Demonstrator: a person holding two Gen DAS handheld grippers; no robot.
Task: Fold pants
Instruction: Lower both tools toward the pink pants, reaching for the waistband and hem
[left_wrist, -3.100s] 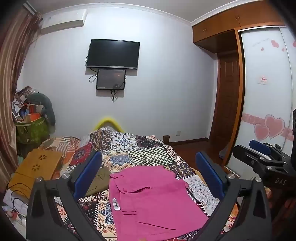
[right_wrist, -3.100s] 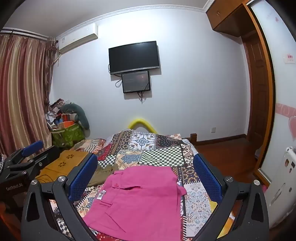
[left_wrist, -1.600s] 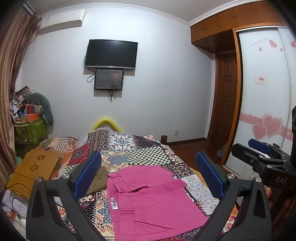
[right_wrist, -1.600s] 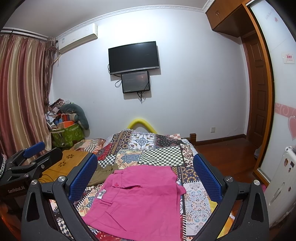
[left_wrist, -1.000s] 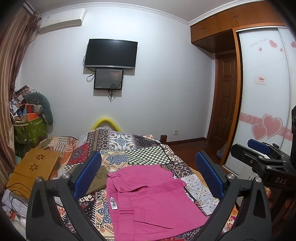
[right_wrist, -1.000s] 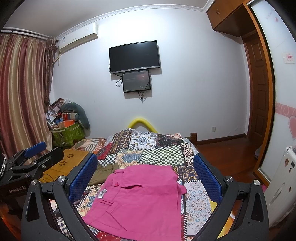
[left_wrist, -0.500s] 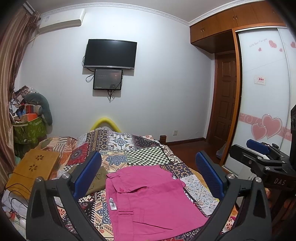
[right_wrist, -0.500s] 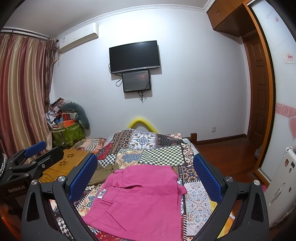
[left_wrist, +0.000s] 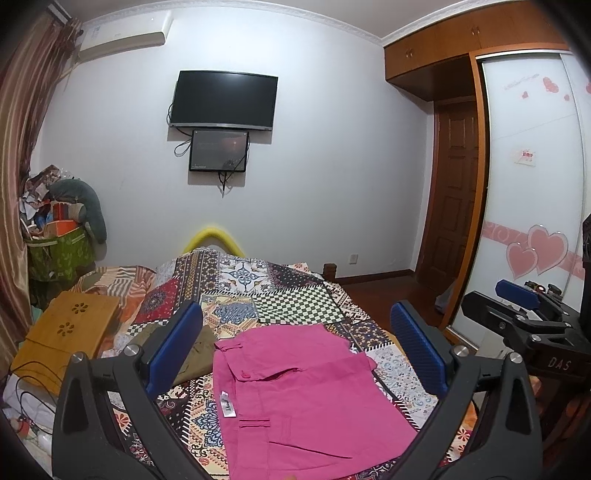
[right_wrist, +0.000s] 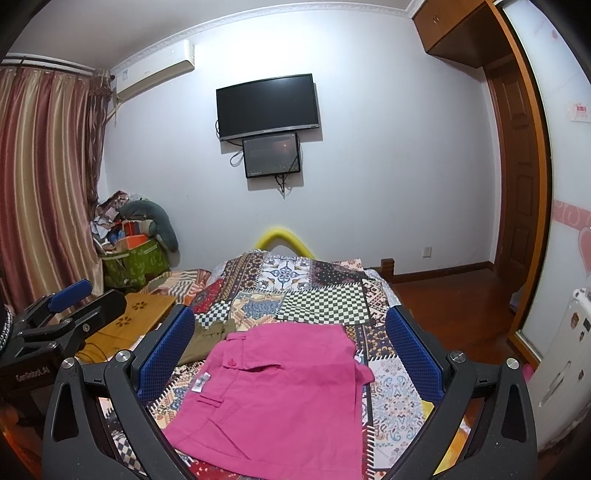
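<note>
Both tools, left tool (left_wrist: 295, 354) and right tool (right_wrist: 291, 350), hover wide open and empty, barely shifted from a moment ago. Pink pants (left_wrist: 303, 398) lie apparently folded on the bed (left_wrist: 295, 302), so folding looks finished.

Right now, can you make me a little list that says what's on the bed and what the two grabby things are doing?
pink pants: lying flat on the bed, already folded over, white tag showing
bed cover: patchwork quilt under the pants
olive clothing: crumpled on the quilt, to the left of the pants
left hand-held gripper: open, above the pants, holding nothing
right hand-held gripper: open, above the pants, holding nothing
wooden tray: on the left side of the bed
</note>
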